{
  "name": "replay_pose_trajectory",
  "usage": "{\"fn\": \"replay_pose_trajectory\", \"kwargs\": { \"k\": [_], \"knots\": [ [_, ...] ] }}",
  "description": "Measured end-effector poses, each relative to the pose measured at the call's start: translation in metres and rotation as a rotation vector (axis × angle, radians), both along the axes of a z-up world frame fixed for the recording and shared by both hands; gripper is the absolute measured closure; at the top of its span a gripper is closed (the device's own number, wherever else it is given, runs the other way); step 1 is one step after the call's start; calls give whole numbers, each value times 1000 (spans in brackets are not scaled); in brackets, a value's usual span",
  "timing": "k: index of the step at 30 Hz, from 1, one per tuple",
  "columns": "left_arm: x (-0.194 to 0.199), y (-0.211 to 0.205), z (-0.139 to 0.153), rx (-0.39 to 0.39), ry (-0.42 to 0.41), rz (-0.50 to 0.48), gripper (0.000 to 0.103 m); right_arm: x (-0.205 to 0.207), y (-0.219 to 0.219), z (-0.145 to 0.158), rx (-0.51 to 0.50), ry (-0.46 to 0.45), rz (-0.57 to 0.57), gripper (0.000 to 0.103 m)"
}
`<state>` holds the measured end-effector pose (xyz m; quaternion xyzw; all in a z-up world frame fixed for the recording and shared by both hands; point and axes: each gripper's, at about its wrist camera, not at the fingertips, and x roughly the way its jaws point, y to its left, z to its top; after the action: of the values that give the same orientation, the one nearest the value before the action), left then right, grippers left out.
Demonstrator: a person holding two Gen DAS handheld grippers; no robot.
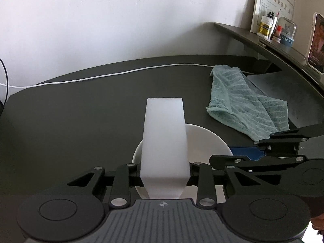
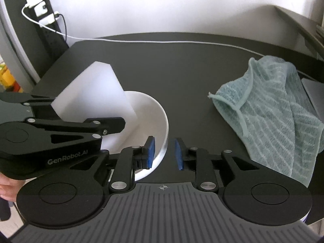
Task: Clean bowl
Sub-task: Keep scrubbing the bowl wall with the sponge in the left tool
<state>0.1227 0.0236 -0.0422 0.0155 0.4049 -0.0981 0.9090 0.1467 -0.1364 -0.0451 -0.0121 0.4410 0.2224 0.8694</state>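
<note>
On dark desk [image 2: 182,64], near edge: white bowl [image 2: 156,109] sitting. Left gripper [image 1: 164,174] clamping a white sponge [image 1: 164,137], holding it tilted over bowl. Right gripper [image 2: 164,152] straddling bowl's right rim, blue pads [image 2: 150,151] slightly apart, one inside, one outside, not pressing. Lying far right: teal towel [image 2: 273,117].

White wall [image 1: 101,20], dark desk [image 1: 81,111], raised shelf [image 1: 253,38]

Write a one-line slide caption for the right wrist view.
Right gripper straddles the white bowl rim, jaws open, while the left gripper holds a white sponge block over it; teal towel alongside.
</note>
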Motion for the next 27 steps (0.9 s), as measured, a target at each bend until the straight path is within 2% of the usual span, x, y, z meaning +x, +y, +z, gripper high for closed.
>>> {"fn": "replay_pose_trajectory", "kwargs": {
  "k": [3,7,11,14,16,18,21,27],
  "knots": [
    [-6,-1,1,19,0,5,71,0,4,1,-24,-31,38,87],
    [-17,-3,3,24,8,-11,71,2,20,6,-154,-136,141,88],
    [-22,-6,3,25,11,-11,71,17,31,9,-172,-137,213,88],
    [-20,-5,1,30,17,15,71,16,37,10,-192,-145,217,88],
    [-18,-5,1,45,15,36,71,12,34,11,-180,-143,196,83],
    [-18,-5,2,66,8,47,72,5,22,12,-113,-106,133,79],
    [-18,-4,6,65,-8,59,72,1,9,10,-26,-46,76,77],
    [-10,-3,8,57,-13,57,72,-7,4,9,27,-21,3,77]
  ]
}}
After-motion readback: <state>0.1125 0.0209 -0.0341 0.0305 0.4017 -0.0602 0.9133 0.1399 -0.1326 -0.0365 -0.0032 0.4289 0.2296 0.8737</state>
